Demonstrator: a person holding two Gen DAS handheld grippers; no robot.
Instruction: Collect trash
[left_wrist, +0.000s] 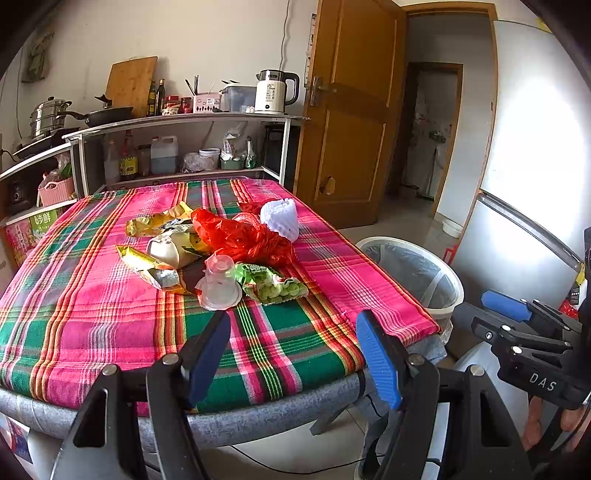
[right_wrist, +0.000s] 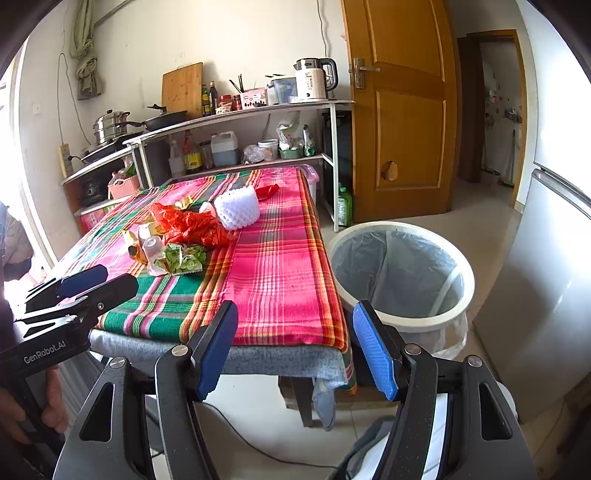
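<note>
**Trash pile at table centre, both grippers poised at the near edge**

The trash sits heaped at mid-frame in the left wrist view, on the plaid tablecloth (left_wrist: 110, 314). Nearest the camera lies a clear plastic cup (left_wrist: 218, 282), tipped on its side, thin-walled and glossy. Just right of it, touching, is a green snack bag (left_wrist: 275, 286), crinkled film with printed green rounds. Behind both rises a red plastic bag (left_wrist: 240, 236), crumpled and translucent. At the upper right of the pile stands a white foam net sleeve (left_wrist: 279, 218), soft and ribbed. To the left spread yellow foil wrappers (left_wrist: 159, 240), flattened and shiny.

The left gripper (left_wrist: 295, 347) hovers over the near table edge, its blue-padded fingers spread wide with nothing between them. The right gripper (right_wrist: 293, 343) is likewise parted and empty, low in its own frame, pointing between table corner and bin. The white bin (right_wrist: 458, 258), lined with a grey bag, stands on the floor at right of frame, just beside the table.

The step in hand appears to be the first reach. A sound approach would likely take the nearest, stiffest item first, the cup, pinching its rim or wall lightly since thin plastic buckles. Film bags probably need a pinch at a raised fold, not a flat face. The loose cloth may drag if the pads scrape it.
</note>
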